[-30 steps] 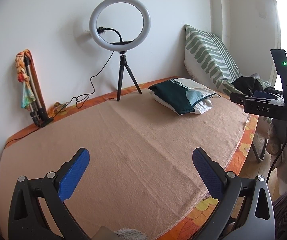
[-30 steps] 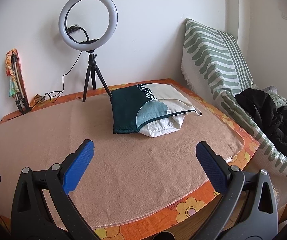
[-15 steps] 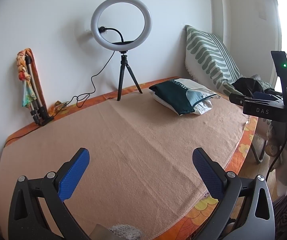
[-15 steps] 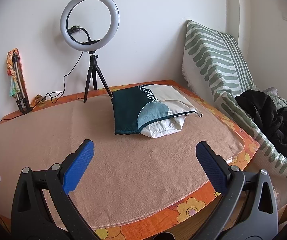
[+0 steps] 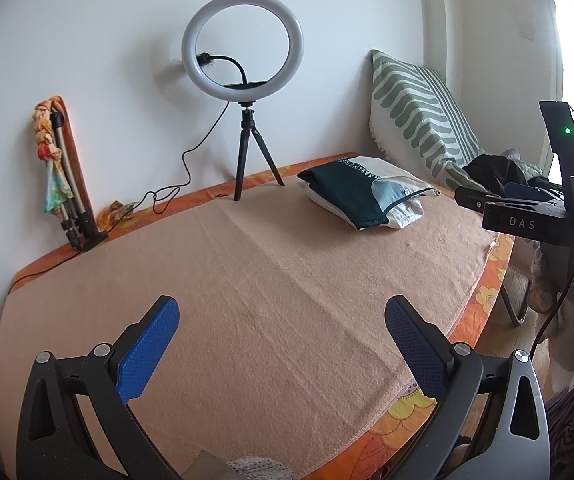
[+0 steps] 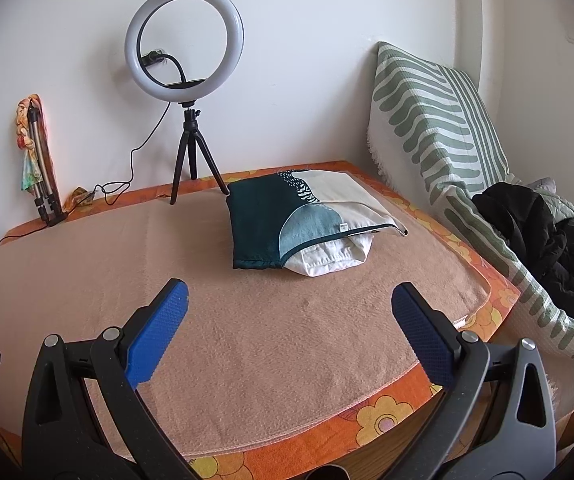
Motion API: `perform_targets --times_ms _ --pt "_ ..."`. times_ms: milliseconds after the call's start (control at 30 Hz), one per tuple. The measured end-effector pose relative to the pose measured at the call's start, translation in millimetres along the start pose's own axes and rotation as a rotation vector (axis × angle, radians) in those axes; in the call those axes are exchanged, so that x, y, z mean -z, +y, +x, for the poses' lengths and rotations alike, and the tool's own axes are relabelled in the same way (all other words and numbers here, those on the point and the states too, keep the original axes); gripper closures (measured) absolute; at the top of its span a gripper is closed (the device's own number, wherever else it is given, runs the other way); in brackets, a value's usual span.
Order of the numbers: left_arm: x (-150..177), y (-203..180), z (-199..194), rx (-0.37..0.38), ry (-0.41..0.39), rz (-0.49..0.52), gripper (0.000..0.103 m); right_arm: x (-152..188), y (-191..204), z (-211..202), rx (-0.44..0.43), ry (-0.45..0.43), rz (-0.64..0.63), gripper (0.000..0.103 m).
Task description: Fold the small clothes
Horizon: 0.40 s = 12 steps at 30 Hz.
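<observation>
A folded pile of small clothes [image 6: 299,220], dark teal, light blue and cream on top with white cloth under it, lies at the far right of the table on a peach blanket [image 6: 247,320]. It also shows in the left wrist view [image 5: 367,196]. My left gripper [image 5: 281,340] is open and empty, above the blanket near the front edge. My right gripper [image 6: 287,328] is open and empty, well short of the pile. The right gripper's body [image 5: 535,216] shows at the right of the left wrist view.
A ring light on a tripod [image 6: 185,80] stands at the back by the wall, its cable trailing left. A folded tripod with a scarf [image 6: 37,168] leans at the back left. A striped cushion [image 6: 435,120] and black jacket [image 6: 547,240] lie right of the table.
Both views have shifted only slightly. The grippers stay open and the pile of clothes has not moved.
</observation>
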State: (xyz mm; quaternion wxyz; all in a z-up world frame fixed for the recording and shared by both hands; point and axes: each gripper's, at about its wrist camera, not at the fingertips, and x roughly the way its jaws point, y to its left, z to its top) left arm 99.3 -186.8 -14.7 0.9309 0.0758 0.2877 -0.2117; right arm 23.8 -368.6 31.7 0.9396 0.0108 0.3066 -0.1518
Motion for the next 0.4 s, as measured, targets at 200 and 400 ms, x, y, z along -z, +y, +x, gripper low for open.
perform_targets --times_ms 200,400 --pt "-0.4 2.0 -0.3 -0.001 -0.001 -0.003 0.001 0.0 0.9 -0.1 -0.004 0.001 0.001 0.000" --pt "-0.2 3.4 -3.5 -0.008 -0.013 0.001 0.001 -1.0 2.4 0.8 -0.009 0.002 -0.001 0.000"
